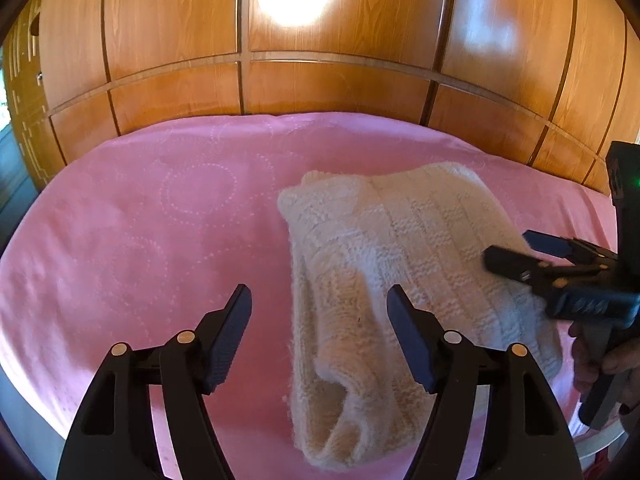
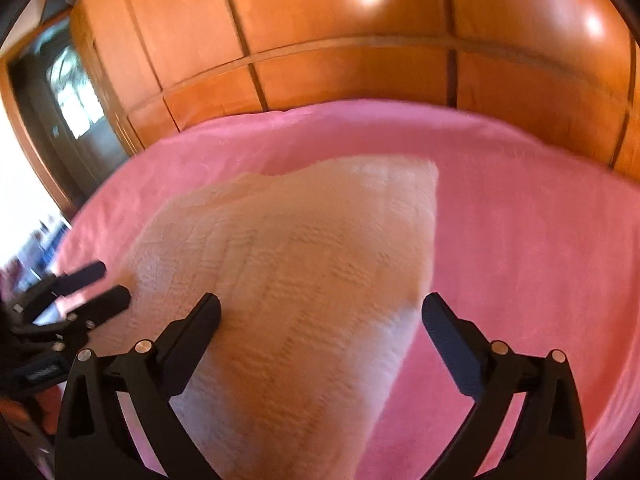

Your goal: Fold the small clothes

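Observation:
A cream knitted garment (image 1: 400,240), folded over, lies on the pink bedspread (image 1: 140,220). My left gripper (image 1: 319,296) hovers open above its near left edge. One finger is over the knit, the other over bare spread, and nothing is pinched. My right gripper (image 1: 509,246) comes in from the right over the garment's right side, held by a hand (image 1: 600,360). In the right wrist view, which is blurred, the garment (image 2: 300,260) fills the space below my wide-open right gripper (image 2: 321,300). The left gripper (image 2: 110,283) shows at the garment's left edge.
Glossy wooden wardrobe panels (image 1: 320,88) rise right behind the bed. A dark doorway with a bright window (image 2: 72,100) stands at the far left. The pink spread (image 2: 520,220) stretches bare to the left and right of the garment, and the bed's rounded edge (image 1: 24,392) drops off near left.

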